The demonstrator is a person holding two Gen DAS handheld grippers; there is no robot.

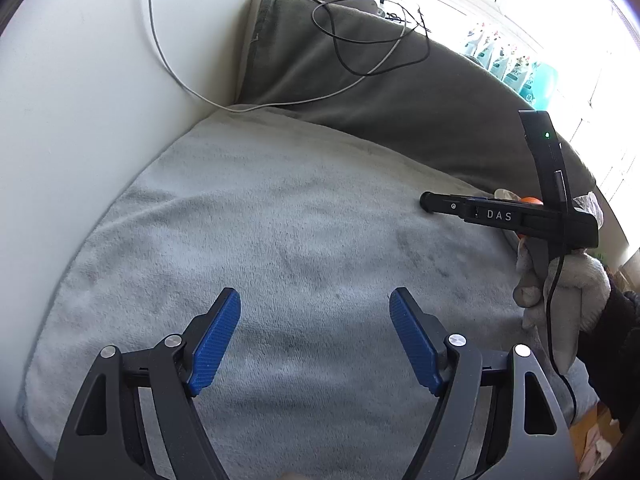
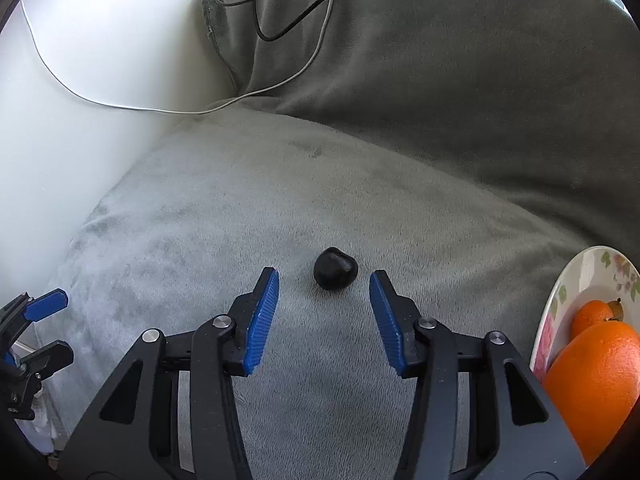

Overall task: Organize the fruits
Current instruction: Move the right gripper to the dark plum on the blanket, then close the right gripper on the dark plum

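Observation:
A small dark, near-black fruit lies on the pale grey blanket, just past the tips of my right gripper. Its blue pads stand apart on either side of the fruit and do not touch it. A floral plate at the right edge holds a large orange and a smaller one. My left gripper is open over bare blanket, with nothing between its fingers. In the left wrist view the right gripper shows side-on, held by a gloved hand.
A darker grey cushion rises behind the blanket, with black and white cables draped over it. A white wall bounds the left side. The left gripper shows at the far left of the right wrist view.

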